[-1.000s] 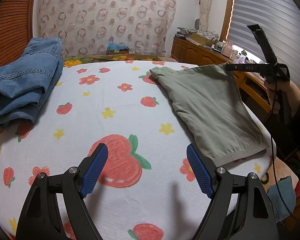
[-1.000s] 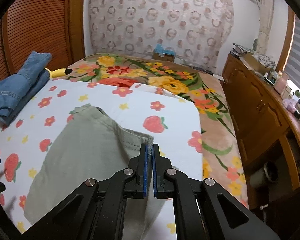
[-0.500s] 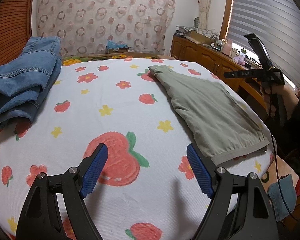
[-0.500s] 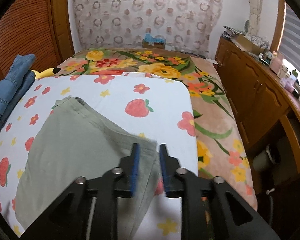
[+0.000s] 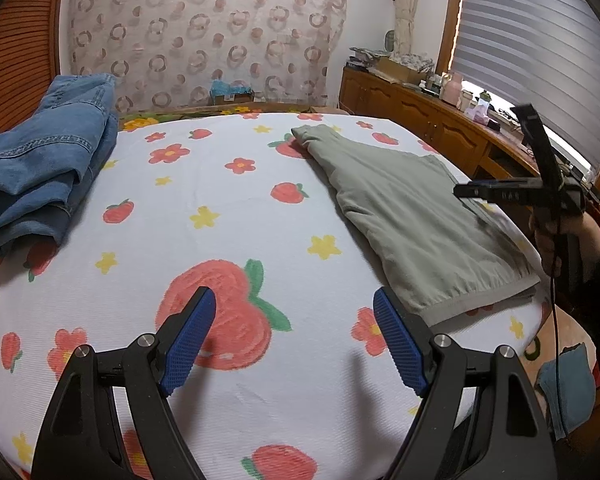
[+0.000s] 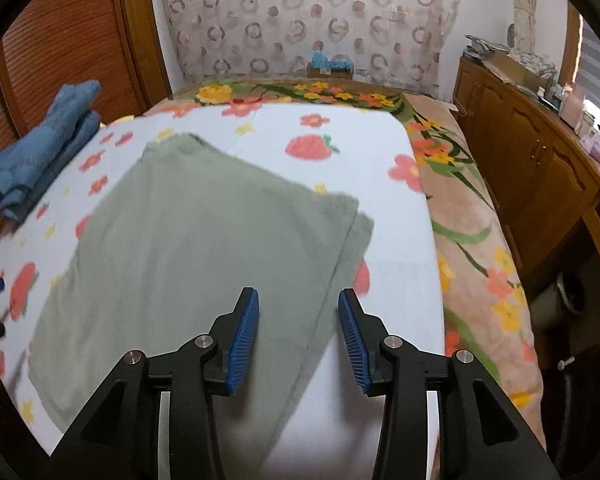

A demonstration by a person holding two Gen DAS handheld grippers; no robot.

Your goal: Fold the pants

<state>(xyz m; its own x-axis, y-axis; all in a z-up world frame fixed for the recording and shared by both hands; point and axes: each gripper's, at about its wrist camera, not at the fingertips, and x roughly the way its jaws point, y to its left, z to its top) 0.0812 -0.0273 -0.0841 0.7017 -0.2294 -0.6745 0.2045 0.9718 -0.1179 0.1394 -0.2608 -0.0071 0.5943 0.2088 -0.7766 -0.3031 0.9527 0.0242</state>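
Pants point(image 6: 204, 248), green and folded, lie flat on the strawberry-print sheet point(image 5: 228, 208) near its right edge, while the right gripper point(image 6: 298, 336) hovers over them with jaws parted and the left gripper point(image 5: 294, 340) gapes wide above bare sheet.

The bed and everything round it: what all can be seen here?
green pants: one, sage green, folded flat on the white sheet's right part
jeans: one heap, blue denim, left edge of the bed
sheet: one, white with strawberries and flowers, over the bed
floral blanket: one, tan, under the sheet
cabinet: one, brown wood, right wall
left gripper: open, above the sheet
right gripper: open, above the pants
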